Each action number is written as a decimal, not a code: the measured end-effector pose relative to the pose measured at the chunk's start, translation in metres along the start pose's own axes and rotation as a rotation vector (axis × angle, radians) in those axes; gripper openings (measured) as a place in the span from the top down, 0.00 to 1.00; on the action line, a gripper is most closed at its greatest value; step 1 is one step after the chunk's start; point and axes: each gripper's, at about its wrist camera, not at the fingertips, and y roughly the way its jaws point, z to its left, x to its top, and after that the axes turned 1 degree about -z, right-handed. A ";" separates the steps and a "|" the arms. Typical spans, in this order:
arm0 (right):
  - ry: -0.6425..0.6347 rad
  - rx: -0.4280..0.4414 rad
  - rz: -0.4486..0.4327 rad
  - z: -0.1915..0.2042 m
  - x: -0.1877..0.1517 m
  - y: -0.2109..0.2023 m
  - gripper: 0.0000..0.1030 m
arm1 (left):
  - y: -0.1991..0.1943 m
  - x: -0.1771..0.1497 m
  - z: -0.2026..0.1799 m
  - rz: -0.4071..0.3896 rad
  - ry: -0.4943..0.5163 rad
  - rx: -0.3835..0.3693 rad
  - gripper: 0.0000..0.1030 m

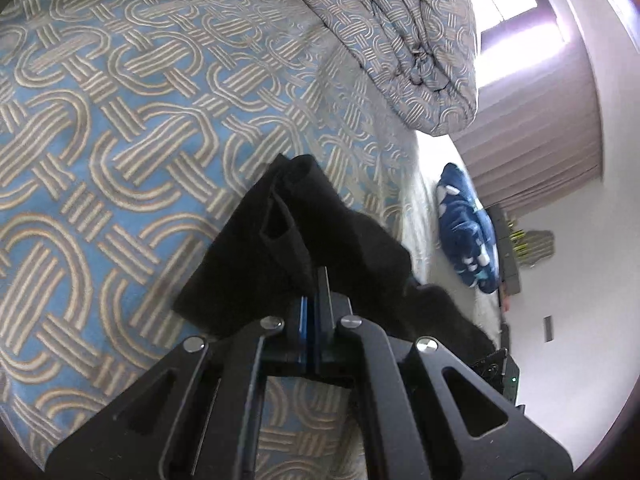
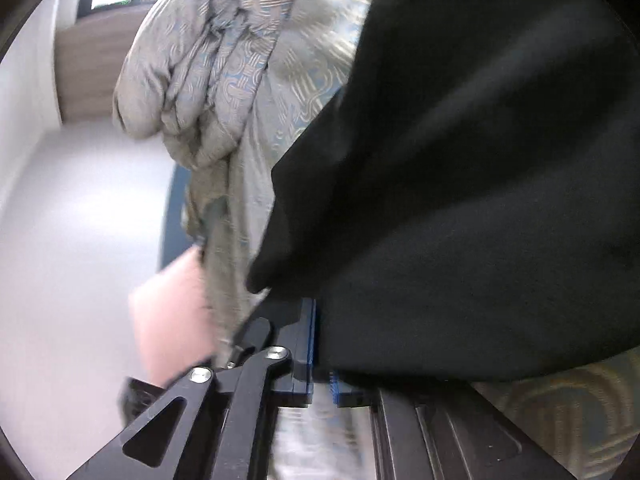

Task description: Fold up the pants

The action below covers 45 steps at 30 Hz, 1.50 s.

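Near the bed's [image 1: 120, 128] edge, the left hand-held gripper [image 1: 316, 280] pinched a bunched fold of the black pants [image 1: 248, 256]; the right hand-held gripper [image 2: 320, 320] clamped another edge, apparently to lift the cloth taut for folding

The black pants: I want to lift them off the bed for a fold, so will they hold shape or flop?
The black pants will probably flop: they sag in soft folds from the shut left gripper. They look light, bunching easily on the patterned bedspread. The right gripper is shut on an edge, so slipping seems unlikely.
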 end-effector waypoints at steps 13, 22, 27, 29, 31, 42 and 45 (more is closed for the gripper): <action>-0.001 -0.026 0.059 -0.003 -0.006 0.004 0.93 | -0.001 -0.014 0.024 0.015 -0.012 0.069 0.96; -0.149 -0.099 0.232 0.014 -0.014 -0.034 0.63 | -0.047 -0.015 0.024 -0.131 0.056 0.162 0.34; -0.374 -0.090 0.155 0.047 0.006 -0.064 0.66 | -0.044 -0.003 -0.013 -0.146 0.216 0.157 0.85; -0.475 -0.112 0.139 0.064 0.019 -0.053 0.77 | -0.024 0.000 -0.031 -0.112 0.273 0.152 0.92; -0.539 -0.204 0.157 0.072 0.030 -0.030 0.91 | 0.000 0.000 -0.047 -0.076 0.325 0.152 0.92; -0.514 -0.281 0.203 0.065 0.079 0.066 0.93 | 0.052 -0.009 -0.024 -0.021 0.277 0.193 0.94; -0.516 -0.287 0.195 0.067 0.095 0.080 0.95 | 0.052 -0.009 -0.026 -0.012 0.289 0.204 0.94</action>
